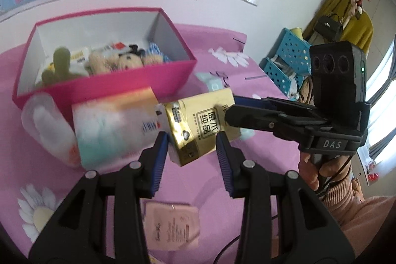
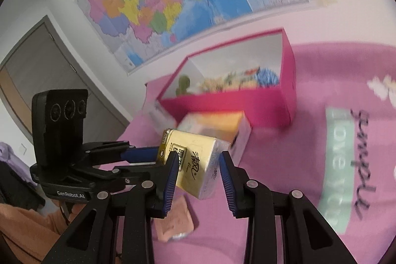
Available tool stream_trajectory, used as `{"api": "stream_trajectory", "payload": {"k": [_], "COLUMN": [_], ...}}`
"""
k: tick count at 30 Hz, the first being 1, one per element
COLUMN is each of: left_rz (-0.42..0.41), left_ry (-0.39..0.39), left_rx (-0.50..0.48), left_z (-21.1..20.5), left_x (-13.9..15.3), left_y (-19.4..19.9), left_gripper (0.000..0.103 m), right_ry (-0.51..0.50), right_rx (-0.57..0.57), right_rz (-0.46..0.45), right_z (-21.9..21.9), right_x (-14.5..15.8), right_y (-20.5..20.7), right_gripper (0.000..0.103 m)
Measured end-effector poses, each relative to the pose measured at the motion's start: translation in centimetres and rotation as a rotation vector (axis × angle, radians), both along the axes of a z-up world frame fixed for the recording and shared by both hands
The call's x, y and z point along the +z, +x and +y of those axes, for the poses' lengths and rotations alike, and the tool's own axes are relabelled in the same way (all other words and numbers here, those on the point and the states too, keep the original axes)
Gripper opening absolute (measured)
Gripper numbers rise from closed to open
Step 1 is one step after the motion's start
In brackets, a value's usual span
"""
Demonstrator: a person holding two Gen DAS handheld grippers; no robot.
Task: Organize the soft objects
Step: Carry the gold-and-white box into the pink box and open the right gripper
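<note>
Gold tissue pack (image 1: 200,125) hangs between both tongs.

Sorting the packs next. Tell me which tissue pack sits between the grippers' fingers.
The gold tissue pack, with the label in Chinese characters. It sits between the left gripper and right gripper; the larger white-and-orange pack lies beside the pink box.

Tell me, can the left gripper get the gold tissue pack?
Probably yes: the gold tissue pack sits between the left gripper's fingers, nothing blocking it. The right gripper touches its other end.
</note>
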State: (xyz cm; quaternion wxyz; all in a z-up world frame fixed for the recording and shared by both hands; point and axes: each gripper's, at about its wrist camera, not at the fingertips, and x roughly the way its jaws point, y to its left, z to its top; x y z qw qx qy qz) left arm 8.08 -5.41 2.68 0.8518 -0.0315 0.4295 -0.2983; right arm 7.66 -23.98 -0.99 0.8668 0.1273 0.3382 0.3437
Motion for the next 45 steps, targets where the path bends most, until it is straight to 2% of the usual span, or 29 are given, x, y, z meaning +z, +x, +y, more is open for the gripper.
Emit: {"api": "stream_trajectory", "payload": {"k": [8, 16, 24, 34, 40, 45], "left_rz": [0.0, -0.013, -0.014, 0.1, 0.154, 0.133], "left_ry": [-0.022, -0.03, 0.001, -0.009, -0.024, -0.005], "left_rx": [0.048, 0.097, 0.143, 0.177, 0.196, 0.197], "left_z": [0.0, -0.2, -0.9, -1.5, -1.9, -1.9], "left_x": [1.6, 2.9, 3.0, 0.6, -0.3, -0.2], "left_y": [3.8, 7.4, 10.8, 15.1, 16.4, 16.1], "left_gripper": [0.041, 0.041, 0.041, 0.041, 0.041, 0.041], "right_ry": [0.002, 0.0, 0.015, 0.001, -0.009, -0.022], "right_rx": [-0.009, -0.033, -0.076, -0.13, -0.18, -0.239], "right_rz": [-0.076, -0.101, -0.069, -0.021, -0.006, -0.031], "right_z": [0.2, 0.2, 0.1, 0.0, -0.3, -0.8], "right_x": [3.2, 4.7, 4.8, 4.0, 3.2, 3.0], "right_y": [3.0, 5.9, 9.8, 13.9, 15.5, 15.3], "right_gripper": [0.035, 0.035, 0.035, 0.035, 0.035, 0.039]}}
